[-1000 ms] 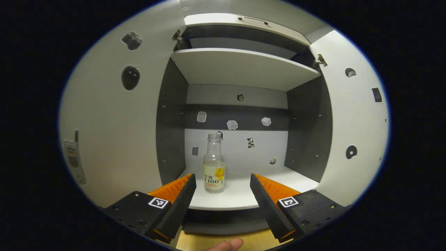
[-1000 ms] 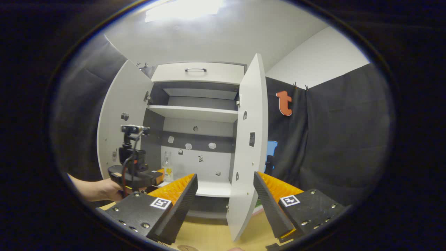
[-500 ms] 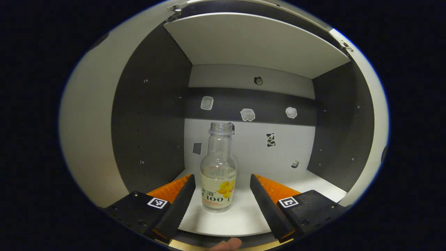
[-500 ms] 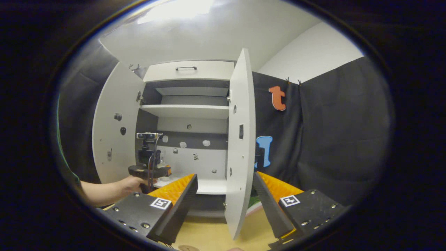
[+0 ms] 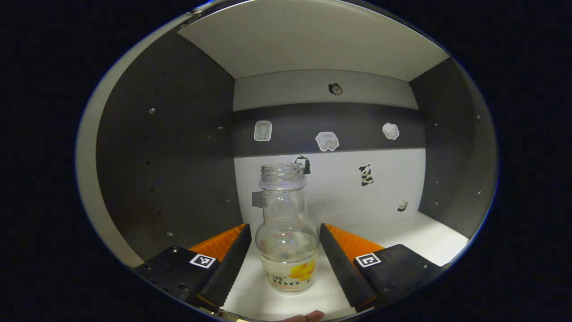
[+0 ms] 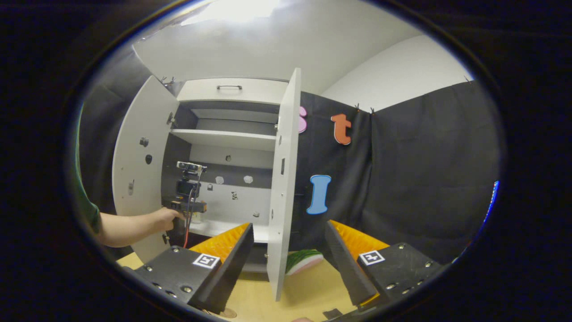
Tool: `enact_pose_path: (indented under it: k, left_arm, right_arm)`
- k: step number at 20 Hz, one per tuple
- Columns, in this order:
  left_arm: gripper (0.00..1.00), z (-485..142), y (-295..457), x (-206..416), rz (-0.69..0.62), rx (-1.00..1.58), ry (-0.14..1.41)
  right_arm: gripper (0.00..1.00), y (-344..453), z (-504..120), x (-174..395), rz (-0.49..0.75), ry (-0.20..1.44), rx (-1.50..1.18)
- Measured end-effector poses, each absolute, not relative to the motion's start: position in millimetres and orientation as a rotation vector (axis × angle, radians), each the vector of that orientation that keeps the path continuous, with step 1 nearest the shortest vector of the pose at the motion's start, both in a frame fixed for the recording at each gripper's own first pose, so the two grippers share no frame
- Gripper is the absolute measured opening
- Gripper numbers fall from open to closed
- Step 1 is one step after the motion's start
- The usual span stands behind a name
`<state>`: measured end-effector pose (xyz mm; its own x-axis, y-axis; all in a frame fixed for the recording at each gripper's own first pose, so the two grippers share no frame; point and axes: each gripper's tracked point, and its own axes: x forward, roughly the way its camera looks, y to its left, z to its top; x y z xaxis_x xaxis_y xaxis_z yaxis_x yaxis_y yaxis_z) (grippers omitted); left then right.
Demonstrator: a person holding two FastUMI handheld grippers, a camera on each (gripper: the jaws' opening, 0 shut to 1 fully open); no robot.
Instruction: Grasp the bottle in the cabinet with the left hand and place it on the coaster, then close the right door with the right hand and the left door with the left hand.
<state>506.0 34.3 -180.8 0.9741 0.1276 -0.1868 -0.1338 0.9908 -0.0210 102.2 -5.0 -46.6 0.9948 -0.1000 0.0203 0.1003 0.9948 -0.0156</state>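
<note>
A clear glass bottle with a yellow-printed label and no cap stands upright on the cabinet's white lower shelf. My left gripper is open and reaches into the cabinet, one finger on each side of the bottle's body, close to it. The right gripper view shows the left gripper held by a hand inside the cabinet. My right gripper is open and holds nothing; it hangs over the wooden table in front of the right door. That door stands wide open, edge-on. The left door is open too.
An upper shelf and a drawer with a handle sit above the bottle's compartment. Dark side walls close in both sides. A pink, white and green object lies on the table by the right door's foot.
My left gripper has moved forward into the cabinet, so the bottle now stands between its fingers. The right gripper has swung rightward; the right door now looks edge-on.
</note>
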Motion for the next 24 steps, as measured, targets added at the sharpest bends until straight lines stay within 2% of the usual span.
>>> enact_pose_path:
  k: [1,2,3,4,5,6,7,8,9,12,18,19,20,24]
  left_arm:
    - [0.93,-181,27,510,0.092,-0.047,0.194]
    - [0.82,-181,23,513,0.085,-0.057,0.184]
    - [0.82,-179,24,508,0.08,-0.064,0.195]
    - [0.81,-179,27,503,0.088,-0.064,0.212]
    - [0.81,-179,28,495,0.092,-0.071,0.23]
    - [0.81,-175,25,488,0.082,-0.087,0.238]
    - [0.81,-168,22,475,0.072,-0.109,0.237]
    - [0.81,-157,21,461,0.063,-0.129,0.227]
    - [0.81,-147,18,446,0.051,-0.148,0.22]
    - [0.81,-116,10,397,0.017,-0.175,0.188]
    - [0.8,-75,-6,287,-0.062,-0.177,0.152]
    - [0.8,-71,-8,270,-0.07,-0.167,0.142]
    - [0.79,-68,-11,254,-0.077,-0.157,0.135]
    - [0.8,-65,-32,199,-0.124,-0.149,0.1]
  right_arm:
    - [0.98,-11,-47,97,-0.111,-0.017,-0.01]
    - [0.98,-15,-50,92,-0.119,-0.014,-0.007]
    - [0.98,-19,-49,86,-0.128,-0.012,-0.007]
    - [0.93,-23,-50,79,-0.135,-0.013,-0.007]
    - [0.93,-28,-49,70,-0.138,-0.015,-0.005]
    - [0.98,-31,-50,62,-0.14,-0.018,-0.002]
    - [0.98,-35,-49,53,-0.141,-0.021,0.0]
    - [0.93,-40,-50,45,-0.145,-0.023,0.0]
    - [0.98,-45,-50,37,-0.149,-0.024,-0.002]
    - [0.98,-53,-56,14,-0.152,-0.013,0.021]
    - [1.0,-43,-49,-15,-0.058,-0.059,0.141]
    - [0.93,-44,-51,-17,-0.046,-0.057,0.162]
    - [0.97,-44,-56,-18,-0.042,-0.05,0.173]
    - [0.98,-47,-65,-18,-0.023,-0.026,0.165]
